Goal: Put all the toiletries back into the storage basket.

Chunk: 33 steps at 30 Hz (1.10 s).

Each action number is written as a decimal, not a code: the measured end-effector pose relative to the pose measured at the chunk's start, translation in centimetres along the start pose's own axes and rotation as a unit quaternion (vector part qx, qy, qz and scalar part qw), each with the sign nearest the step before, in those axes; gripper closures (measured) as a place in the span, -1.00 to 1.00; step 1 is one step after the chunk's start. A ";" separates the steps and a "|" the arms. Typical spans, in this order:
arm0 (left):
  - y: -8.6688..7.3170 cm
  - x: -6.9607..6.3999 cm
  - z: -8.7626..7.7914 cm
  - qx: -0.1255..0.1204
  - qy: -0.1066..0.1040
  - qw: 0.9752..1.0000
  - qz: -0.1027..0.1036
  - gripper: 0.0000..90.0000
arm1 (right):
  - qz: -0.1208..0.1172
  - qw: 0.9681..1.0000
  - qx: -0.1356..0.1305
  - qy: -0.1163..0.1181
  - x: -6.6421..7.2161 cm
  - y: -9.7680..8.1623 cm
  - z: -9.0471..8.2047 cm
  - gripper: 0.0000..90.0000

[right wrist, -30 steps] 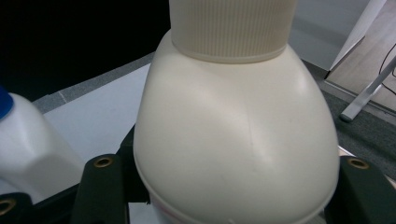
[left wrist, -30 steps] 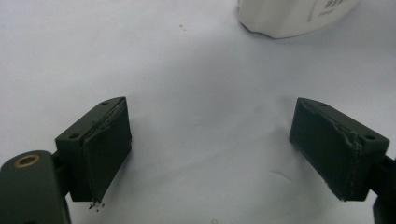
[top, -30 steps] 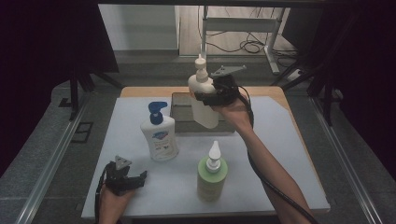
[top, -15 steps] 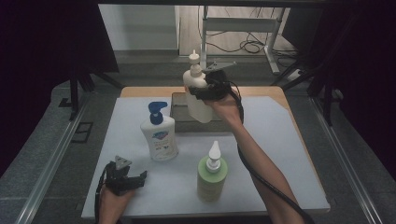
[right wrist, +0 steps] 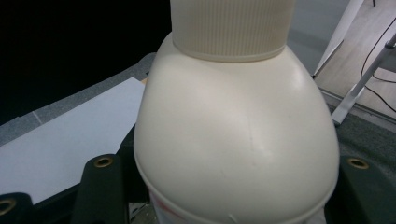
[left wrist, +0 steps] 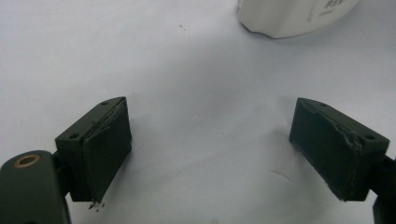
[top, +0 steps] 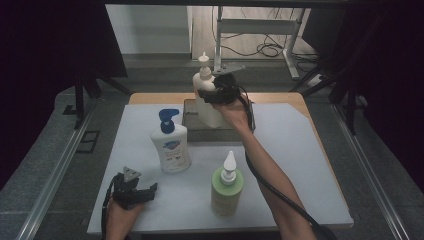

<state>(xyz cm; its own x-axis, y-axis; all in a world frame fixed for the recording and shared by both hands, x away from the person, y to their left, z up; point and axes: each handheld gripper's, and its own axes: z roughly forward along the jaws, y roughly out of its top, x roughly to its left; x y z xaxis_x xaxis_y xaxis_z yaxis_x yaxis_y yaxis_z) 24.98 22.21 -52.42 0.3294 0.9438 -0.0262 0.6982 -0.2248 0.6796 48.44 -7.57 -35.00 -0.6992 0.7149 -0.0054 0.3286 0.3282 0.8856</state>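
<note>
**Cream bottle carried over the grey tray**

The right gripper (top: pixel 212 94) is clenched on the cream bottle (top: pixel 206 100), holding it upright above the grey tray (top: pixel 190 131) at twelve o'clock on the white mat (top: pixel 300 165). The step appears to be placement; next, a steady descent onto the tray. The left gripper (top: pixel 134 191), jaws apart and empty, rests at seven o'clock, with the pump bottle (top: pixel 170 145) and green bottle (top: pixel 226 187) standing near.

My right gripper (top: pixel 212 95) holds a bottle (top: pixel 207 102) over the tray (top: pixel 192 131) at the mat's (top: pixel 300 165) far edge. Pump bottle (top: pixel 170 145) stands mid-left; nozzle bottle (top: pixel 227 187) near-centre. My left gripper (top: pixel 142 192) rests near-left.
</note>
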 end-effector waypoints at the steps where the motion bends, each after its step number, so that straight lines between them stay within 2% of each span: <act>1: 0.0 0.0 0.0 0.000 0.000 1.000 0.000 -0.72 | 0.000 1.000 0.000 0.000 0.0 -0.1 0.2 -0.15; 14: 0.0 0.0 0.0 0.000 0.000 1.000 0.000 -0.72 | -0.004 1.000 0.015 -0.008 -0.3 -1.7 2.0 -0.15; 23: 0.0 0.0 0.0 0.000 0.000 1.000 0.000 -0.72 | 0.002 1.000 0.021 0.002 0.1 -2.5 2.2 -0.15; 27: 0.0 0.0 0.0 0.000 0.000 1.000 0.000 -0.72 | -0.006 1.000 0.026 0.003 0.3 -2.9 2.2 -0.15; 33: 0.0 0.0 0.0 0.002 0.000 1.000 0.001 -0.72 | 0.002 0.999 0.038 0.004 0.3 -3.4 2.2 -0.15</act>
<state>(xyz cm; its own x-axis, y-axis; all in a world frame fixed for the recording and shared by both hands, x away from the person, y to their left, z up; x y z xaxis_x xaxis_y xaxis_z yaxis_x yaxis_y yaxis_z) 24.98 22.23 -52.39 0.3315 0.9431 -0.0247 0.6999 -0.2283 0.6768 48.49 -7.17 -39.05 -0.7027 0.7115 0.0015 0.3780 0.3716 0.8480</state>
